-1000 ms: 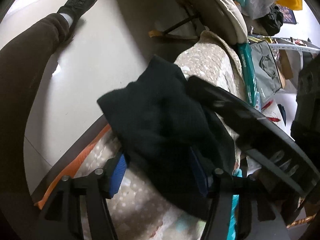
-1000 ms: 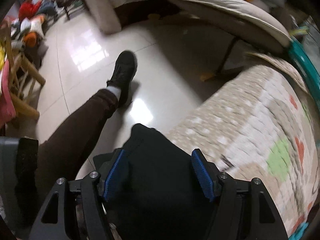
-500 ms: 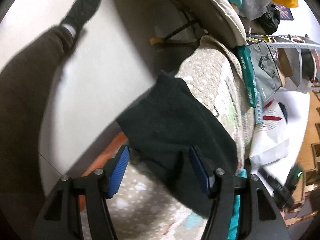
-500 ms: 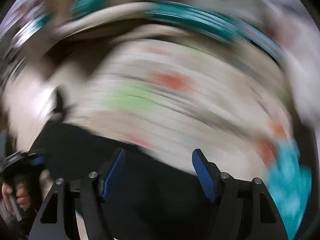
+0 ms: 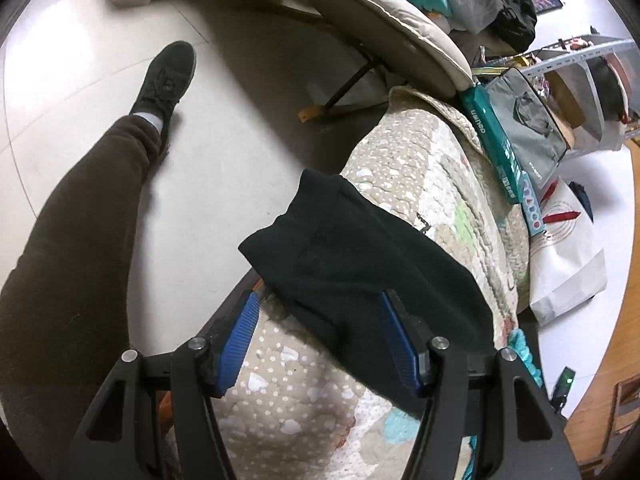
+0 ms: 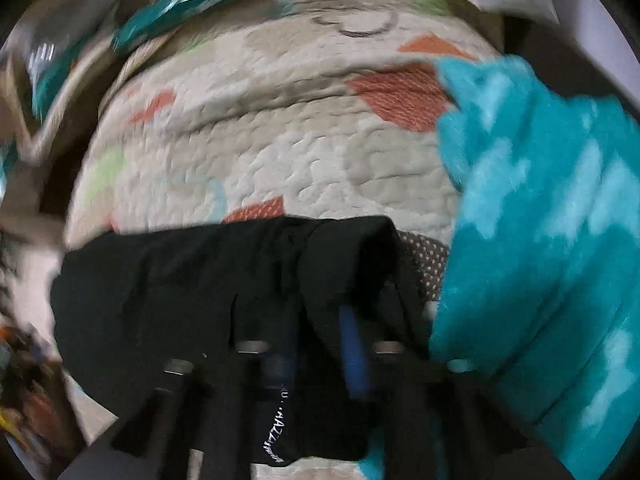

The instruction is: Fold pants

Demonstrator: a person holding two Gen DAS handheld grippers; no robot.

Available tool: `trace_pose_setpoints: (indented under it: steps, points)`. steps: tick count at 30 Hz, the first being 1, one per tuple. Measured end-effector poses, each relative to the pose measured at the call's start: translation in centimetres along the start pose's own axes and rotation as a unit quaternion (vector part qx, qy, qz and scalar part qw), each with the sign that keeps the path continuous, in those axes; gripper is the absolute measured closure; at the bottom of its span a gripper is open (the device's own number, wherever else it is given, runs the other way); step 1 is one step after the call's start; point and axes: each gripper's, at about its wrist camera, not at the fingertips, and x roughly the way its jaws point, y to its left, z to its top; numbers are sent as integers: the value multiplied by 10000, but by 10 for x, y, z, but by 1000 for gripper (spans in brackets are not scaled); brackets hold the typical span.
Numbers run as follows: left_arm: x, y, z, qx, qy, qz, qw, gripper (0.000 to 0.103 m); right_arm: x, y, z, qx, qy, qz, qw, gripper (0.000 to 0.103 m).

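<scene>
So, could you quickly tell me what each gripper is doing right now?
Left gripper: open, holding nothing, black pants lying between its fingers.
Right gripper: closed on the pants.

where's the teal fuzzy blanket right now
In the right wrist view, the teal blanket fills the right side, on the quilted cover beside the black pants.

From my left camera, the pants (image 5: 360,264) lie on the quilt (image 5: 432,184), and one end hangs over the quilt's edge above the floor (image 5: 224,152). My left gripper (image 5: 320,340) sits just in front of the pants, with one finger on each side of them. A leg (image 5: 88,220) and a shoe (image 5: 166,76) are on the floor to the left. From my right camera, my right gripper (image 6: 320,344) is pressed into the pants (image 6: 192,276). A fuzzy blanket (image 6: 540,240) lies right beside them.
</scene>
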Motion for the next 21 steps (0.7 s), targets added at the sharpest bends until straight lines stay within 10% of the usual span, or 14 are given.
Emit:
trace_pose_setpoints:
  steps: [9,12,17,21]
  points:
    - [1,1,-5,10,34,140,9999,42,3,-30,-6,345,87,-953,9948,95]
    - [0,2,-5,16,17,139,9999,42,-2,-25,-8,-61,-43,-2033,9791,94]
    - [0,7,-4,-48,13,80,10000,42,-42,-15,-9,-61,-742,-1872,9795,85]
    - [8,7,-7,-67,206,15,9998,42,-58,25,-1,-464,-872,-1021,9899,46]
